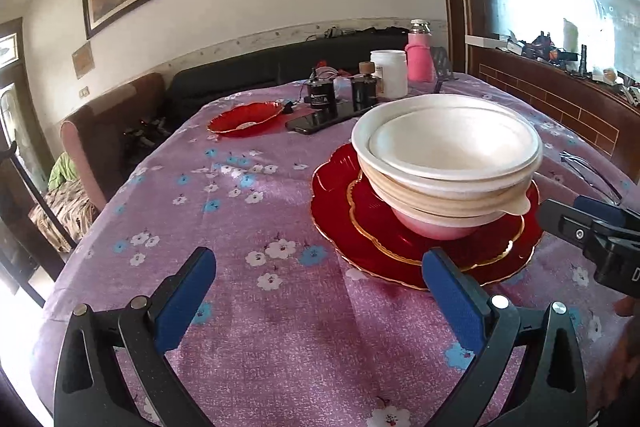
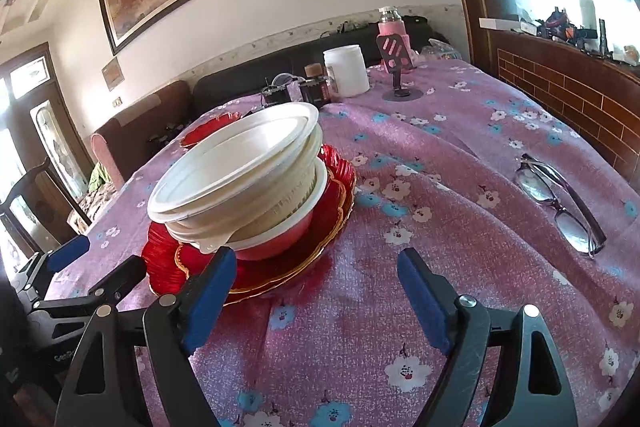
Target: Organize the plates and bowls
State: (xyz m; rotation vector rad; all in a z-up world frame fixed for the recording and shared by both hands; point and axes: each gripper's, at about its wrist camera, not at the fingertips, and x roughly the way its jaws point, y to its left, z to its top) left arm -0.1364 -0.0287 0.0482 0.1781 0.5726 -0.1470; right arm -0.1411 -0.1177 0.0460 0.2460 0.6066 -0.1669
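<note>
**Bowls stacked on red plates, both grippers empty**

A stack of white bowls (image 1: 448,163) stands on 2 red plates (image 1: 404,255) with gold rims, the smaller plate lying on the bigger one. The plates rest on a purple flowered tablecloth (image 1: 260,219). The lowest bowl looks pink at the bottom (perhaps only the red colour reflected from the plates). The top bowls sit a little tilted in the stack.

The left gripper (image 1: 320,283) hovers over the bare cloth, just beside the near edge of the plates. Its jaws are spread wide, with nothing between them. The right gripper (image 2: 316,287) is on the other side of the stack. Its jaws also stand apart and hold nothing; in its own view the left pad is in front of the plate rim, but I cannot tell if it touches.

Another red plate (image 1: 244,119) lies apart, farther on the table, near a black phone (image 1: 320,119). A pair of glasses (image 2: 560,203) lies on the cloth to the right.
</note>
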